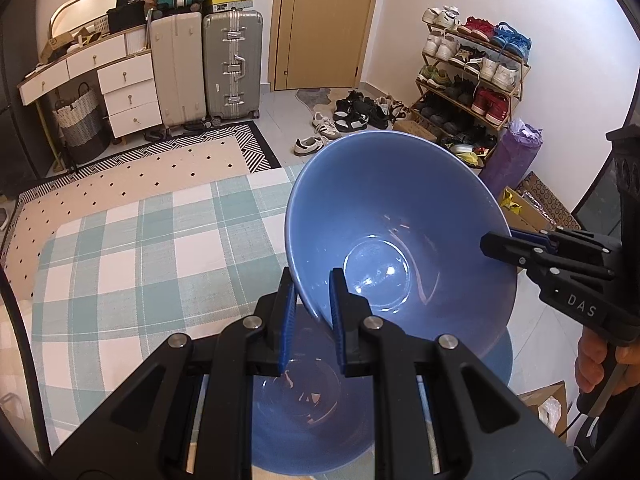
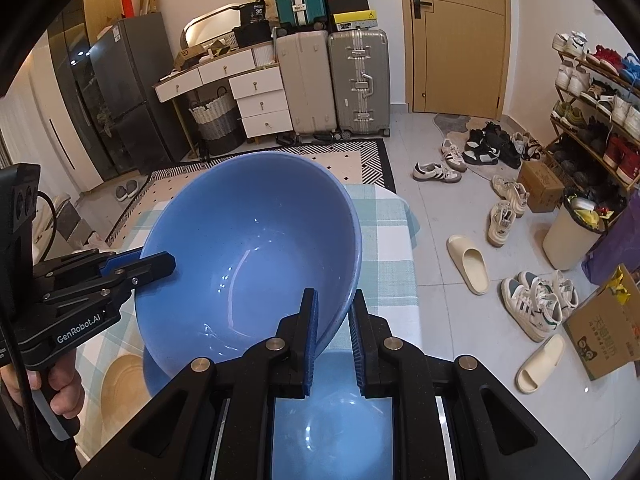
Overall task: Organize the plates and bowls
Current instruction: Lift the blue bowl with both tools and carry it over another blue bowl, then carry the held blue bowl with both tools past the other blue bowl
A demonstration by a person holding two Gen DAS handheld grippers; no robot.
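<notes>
Hand-held gripper (image 1: 312, 280) pinches bowl (image 1: 400, 216) over checked tablecloth (image 1: 140, 248)

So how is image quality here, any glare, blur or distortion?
Left wrist view: sharp, strong fisheye bending, dark corners, bright glints in the upper blue bowl. Right wrist view: equally sharp and curved, softer glints in the bowl, lower bowl shadowed behind the right gripper.
</notes>
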